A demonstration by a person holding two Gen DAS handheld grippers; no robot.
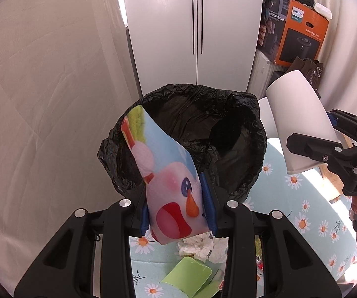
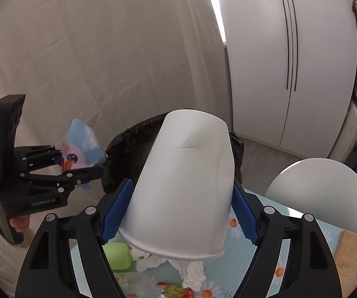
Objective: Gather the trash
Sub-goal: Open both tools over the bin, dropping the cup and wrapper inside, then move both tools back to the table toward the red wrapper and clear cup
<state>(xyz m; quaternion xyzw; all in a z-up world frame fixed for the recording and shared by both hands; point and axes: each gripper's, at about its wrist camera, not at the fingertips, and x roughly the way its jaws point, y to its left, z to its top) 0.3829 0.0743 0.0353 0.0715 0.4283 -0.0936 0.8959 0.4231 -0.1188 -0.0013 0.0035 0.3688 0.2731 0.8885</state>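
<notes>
- Two loads at the black-lined bin (image 1: 193, 134): left gripper (image 1: 178, 211) pinching a colourful cartoon wrapper (image 1: 171, 173) over the near rim; right gripper (image 2: 178, 211) clamped on an upturned white paper cup (image 2: 185, 186), beside the bin.
- Best to centre each over the opening before releasing, cup last.
- Only in the left view: the liner's dark hollow.
- Only in the right view: a hand (image 2: 17, 223), a round white stool (image 2: 320, 196).
- More tissues (image 1: 203, 245) left on the table.
</notes>
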